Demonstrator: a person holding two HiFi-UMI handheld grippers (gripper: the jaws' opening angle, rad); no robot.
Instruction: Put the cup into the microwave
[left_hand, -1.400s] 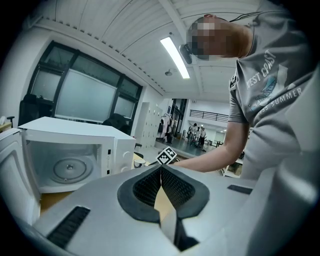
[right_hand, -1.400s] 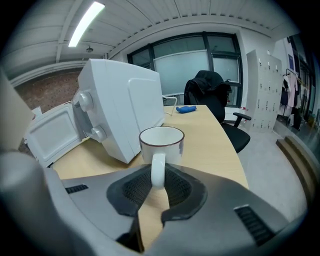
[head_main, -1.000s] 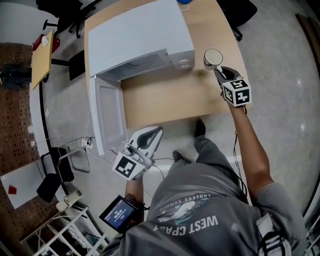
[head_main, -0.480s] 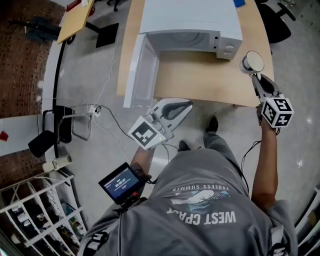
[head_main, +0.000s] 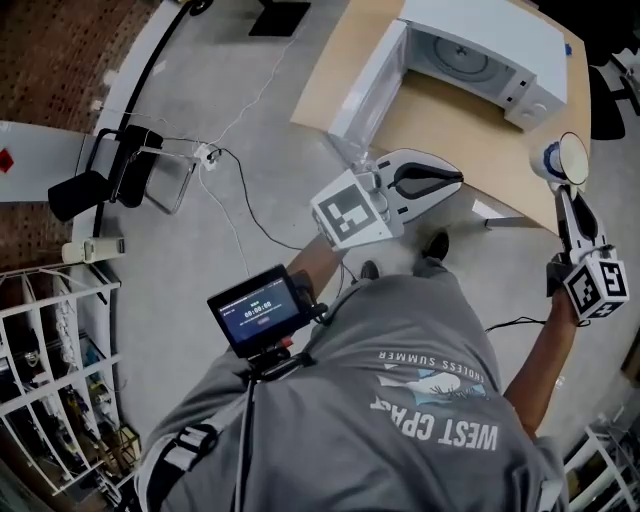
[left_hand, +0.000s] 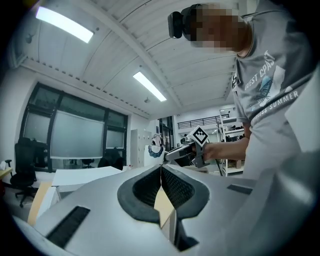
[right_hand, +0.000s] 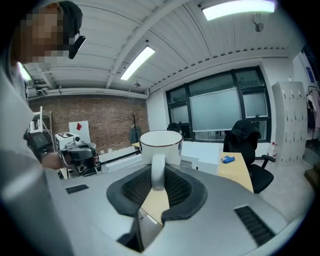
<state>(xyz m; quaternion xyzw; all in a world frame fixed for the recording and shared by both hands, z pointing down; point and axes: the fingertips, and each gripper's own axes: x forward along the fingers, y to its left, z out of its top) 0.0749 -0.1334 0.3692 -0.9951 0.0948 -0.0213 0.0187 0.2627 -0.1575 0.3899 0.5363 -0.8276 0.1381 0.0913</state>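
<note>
A white cup (head_main: 572, 158) with a dark rim hangs in the air off the front right corner of the wooden table (head_main: 470, 140). My right gripper (head_main: 564, 190) is shut on its handle. In the right gripper view the cup (right_hand: 161, 145) stands upright, its handle pinched between the jaws of the right gripper (right_hand: 158, 175). The white microwave (head_main: 500, 45) stands on the table with its door (head_main: 370, 85) swung open to the left and the cavity showing. My left gripper (head_main: 456, 181) hovers over the table's front edge; the left gripper (left_hand: 161, 169) is shut with nothing in it.
A small monitor (head_main: 262, 310) hangs at the person's chest. On the floor to the left are a cable with a power strip (head_main: 207, 155), a black chair (head_main: 100, 180) and a white wire rack (head_main: 50, 380). An office chair (right_hand: 252, 145) stands beyond the table.
The cup has come up off the table beside the microwave and moved out past the table's edge, carried by my right gripper. My left gripper rose toward the table. The head view swung left.
</note>
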